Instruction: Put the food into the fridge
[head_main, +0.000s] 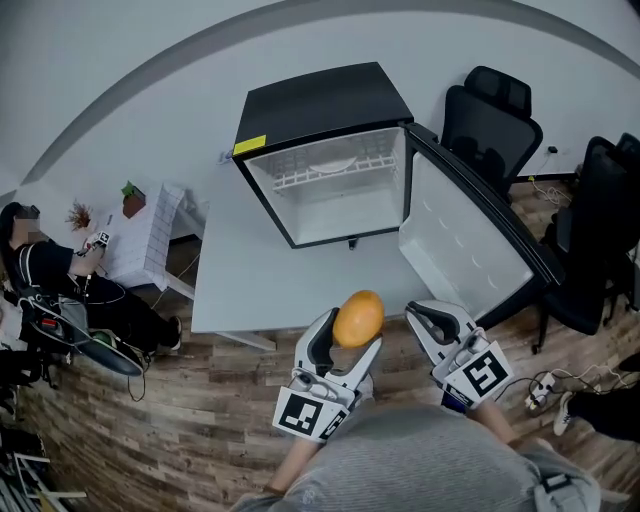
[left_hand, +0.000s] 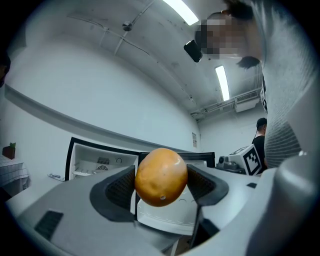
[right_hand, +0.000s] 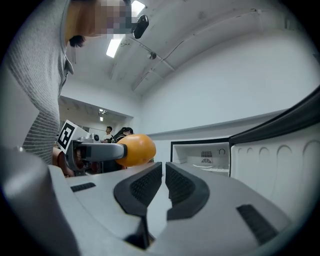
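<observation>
Tabletop (head_main: 250, 290) carries the fridge (head_main: 320, 105), which stands with its door (head_main: 465, 240) swung fully open to the right. Inside is white and looks empty, with a wire shelf (head_main: 335, 172) high up.

Left gripper (head_main: 352, 335) is near the front edge of the tabletop, well apart from the fridge, fingers clamped on the fruit (head_main: 358, 317). The left gripper view shows the fruit pinched at mid-height, with most of it sticking out above and below the pads. It's round and smooth, so it could probably roll out if tilted.

Right gripper (head_main: 432, 316) sits just beside it, fingers almost together, nothing between them.

Step in hand, as judged: carry the fruit in.
- Hold clamp pressure steady and keep the gripper level.
- Go straight in through the opening, left of the door's inner face.
- Aim for the floor of the fridge below the shelf, where headroom looks better.
- Set it down in contact before opening, since it may roll.
- Right gripper stays clear of the door; a bump could swing it.
</observation>
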